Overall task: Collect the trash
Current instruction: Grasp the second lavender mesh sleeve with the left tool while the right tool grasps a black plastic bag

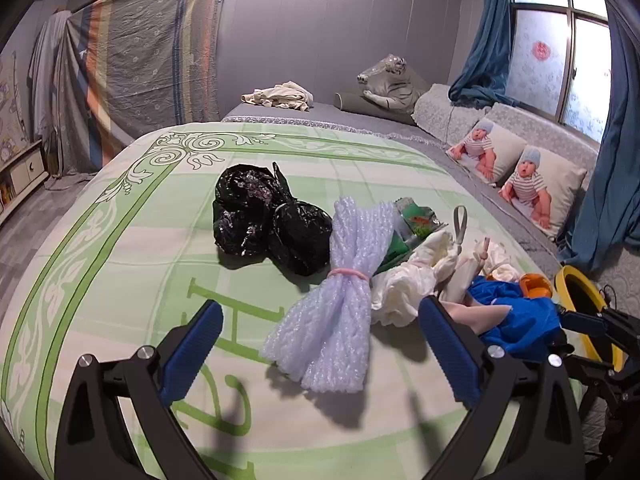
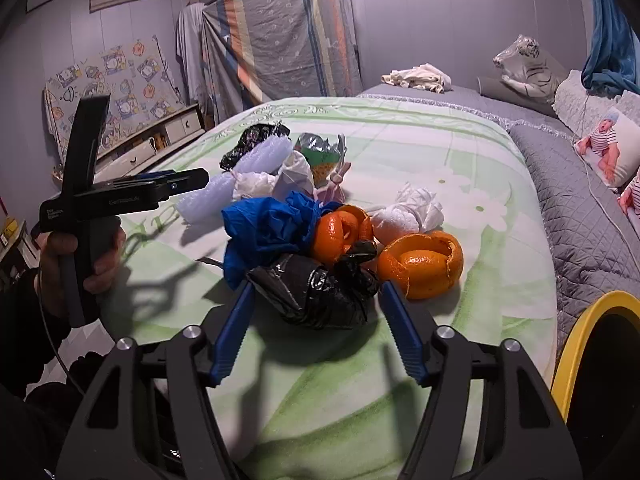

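Trash lies on a green and white bedspread (image 1: 120, 248). In the left wrist view my left gripper (image 1: 320, 320) is open above a tied bundle of white foam wrap (image 1: 336, 296), with black bags (image 1: 268, 216), white crumpled plastic (image 1: 404, 288) and a blue bag (image 1: 516, 316) around it. In the right wrist view my right gripper (image 2: 316, 292) is open around a small black bag (image 2: 316, 288). Behind that bag lie orange peels (image 2: 424, 264), the blue bag (image 2: 268, 228) and a white wad (image 2: 412, 212). The left gripper also shows in the right wrist view (image 2: 188, 182).
A yellow-rimmed bin (image 2: 588, 336) stands at the bed's right edge and also shows in the left wrist view (image 1: 580, 284). Grey quilt (image 2: 576, 200), baby-print pillows (image 1: 520, 184) and a plush tiger (image 1: 392, 80) lie farther back. A cabinet (image 2: 160, 136) stands left.
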A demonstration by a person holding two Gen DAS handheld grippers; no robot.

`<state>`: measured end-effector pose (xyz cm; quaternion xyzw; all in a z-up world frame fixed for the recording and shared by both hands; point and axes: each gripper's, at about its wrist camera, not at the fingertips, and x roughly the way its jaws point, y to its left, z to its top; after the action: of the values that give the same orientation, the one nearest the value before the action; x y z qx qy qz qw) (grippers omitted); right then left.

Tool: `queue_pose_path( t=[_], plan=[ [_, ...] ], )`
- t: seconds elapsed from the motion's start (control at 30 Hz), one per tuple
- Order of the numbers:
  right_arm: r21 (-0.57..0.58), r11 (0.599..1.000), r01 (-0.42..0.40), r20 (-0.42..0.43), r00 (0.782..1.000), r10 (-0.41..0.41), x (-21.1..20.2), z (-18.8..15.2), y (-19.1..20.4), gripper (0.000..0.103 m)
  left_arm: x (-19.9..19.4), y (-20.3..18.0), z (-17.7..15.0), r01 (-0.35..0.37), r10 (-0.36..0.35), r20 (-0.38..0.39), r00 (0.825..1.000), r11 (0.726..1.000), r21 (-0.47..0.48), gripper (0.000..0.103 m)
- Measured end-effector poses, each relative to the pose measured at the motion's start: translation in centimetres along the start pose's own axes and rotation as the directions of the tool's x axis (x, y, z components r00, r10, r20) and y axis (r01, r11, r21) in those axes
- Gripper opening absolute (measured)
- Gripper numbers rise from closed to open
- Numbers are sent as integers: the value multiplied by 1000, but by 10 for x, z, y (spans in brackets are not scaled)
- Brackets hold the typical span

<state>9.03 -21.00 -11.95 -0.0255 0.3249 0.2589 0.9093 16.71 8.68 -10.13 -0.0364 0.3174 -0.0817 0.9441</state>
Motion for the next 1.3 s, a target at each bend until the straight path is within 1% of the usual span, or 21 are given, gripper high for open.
queue_pose_path(
  t=[0.03,0.1,0.13,0.3,0.37,0.43,0.47,0.5,0.53,0.6,0.73,0.83,0.97,1.3],
  plan=[
    [-2,1000,-2,-5,1000,2,2,1,-1,55,2,-1,0,-3,3,-6,1000,1000,8,95],
    [-8,1000,-11,-16,1000,11,6,2,-2,54,8,-1,0,3,-3,-26,1000,1000,11,94],
    [-12,1000,-14,-21,1000,13,9,3,-2,54,10,-1,0,9,-9,-34,999,1000,9,90],
    [-22,1000,-13,-45,999,12,17,6,-5,52,21,-8,6,44,-41,-79,996,999,29,80],
    [-25,1000,-15,-58,998,14,21,9,-6,50,25,-13,7,55,-51,-95,994,997,48,71],
    [-18,1000,-23,-73,997,22,24,9,-8,45,30,-18,8,57,-49,-115,992,996,68,55],
    [-15,999,-28,-79,997,27,26,10,-8,44,34,-20,9,56,-45,-131,990,995,79,49],
    [-16,999,-29,-82,996,28,26,10,-9,42,37,-22,9,55,-43,-143,989,995,83,41],
    [-17,999,-28,-82,996,26,26,10,-8,40,40,-23,8,55,-41,-154,987,995,85,36],
    [-18,999,-39,-87,995,37,27,11,-9,36,42,-24,7,53,-39,-160,986,995,86,29],
    [-23,999,-44,-83,996,42,24,10,-7,28,37,-23,7,48,-36,-146,989,996,77,26],
    [-18,999,-49,-77,996,48,21,9,-6,26,30,-23,6,33,-22,-128,992,996,84,26],
    [-8,999,-49,-66,997,48,13,9,-8,25,19,-19,6,24,-17,-106,994,998,66,26],
    [7,999,-33,-8,999,33,-15,11,-8,24,-18,-13,9,8,-8,-22,1000,1000,22,26]
  ],
)
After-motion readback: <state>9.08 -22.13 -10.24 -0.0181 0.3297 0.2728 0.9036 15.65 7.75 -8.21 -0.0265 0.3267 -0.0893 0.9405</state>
